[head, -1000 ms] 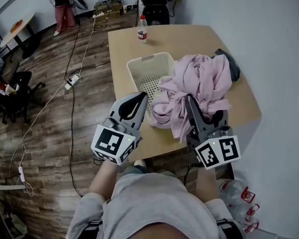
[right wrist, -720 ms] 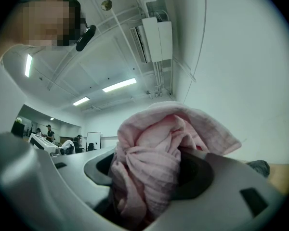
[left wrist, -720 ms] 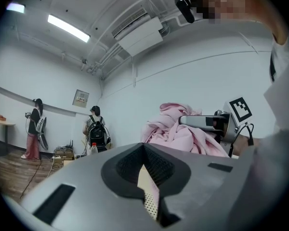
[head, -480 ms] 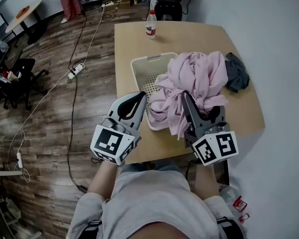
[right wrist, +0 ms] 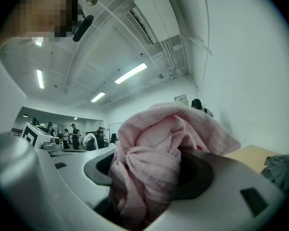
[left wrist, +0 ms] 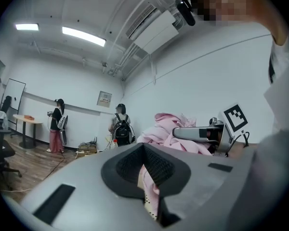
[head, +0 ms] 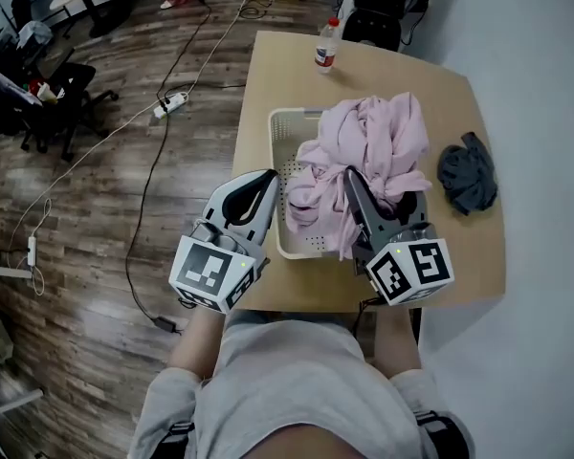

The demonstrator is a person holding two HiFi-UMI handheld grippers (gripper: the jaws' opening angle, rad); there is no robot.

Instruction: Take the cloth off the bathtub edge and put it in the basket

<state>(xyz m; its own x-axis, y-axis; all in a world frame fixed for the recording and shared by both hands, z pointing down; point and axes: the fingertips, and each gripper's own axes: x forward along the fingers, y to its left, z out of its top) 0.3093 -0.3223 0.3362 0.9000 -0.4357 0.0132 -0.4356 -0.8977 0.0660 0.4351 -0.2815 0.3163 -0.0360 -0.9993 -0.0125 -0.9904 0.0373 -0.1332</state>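
A bundled pink cloth (head: pixel 368 146) hangs over the right half of a cream perforated basket (head: pixel 285 156) on the wooden table (head: pixel 459 247). My right gripper (head: pixel 350 182) is shut on the cloth's near folds. In the right gripper view the pink cloth (right wrist: pixel 154 158) fills the space between the jaws of the right gripper (right wrist: pixel 149 182). My left gripper (head: pixel 266 182) hovers at the basket's near left corner, jaws together and holding nothing. In the left gripper view, past the left gripper (left wrist: pixel 145 174), the pink cloth (left wrist: pixel 166 129) and the right gripper (left wrist: pixel 202 133) show.
A dark grey cloth (head: pixel 467 172) lies on the table to the right. A plastic bottle (head: pixel 326 46) stands at the far edge. Cables and a power strip (head: pixel 172 103) run over the wooden floor at the left, by office chairs (head: pixel 53 103). People stand far off.
The pink cloth and my right gripper now sit further over the basket, and the grey cloth lies clear of the pink one. The left gripper keeps its place by the basket.
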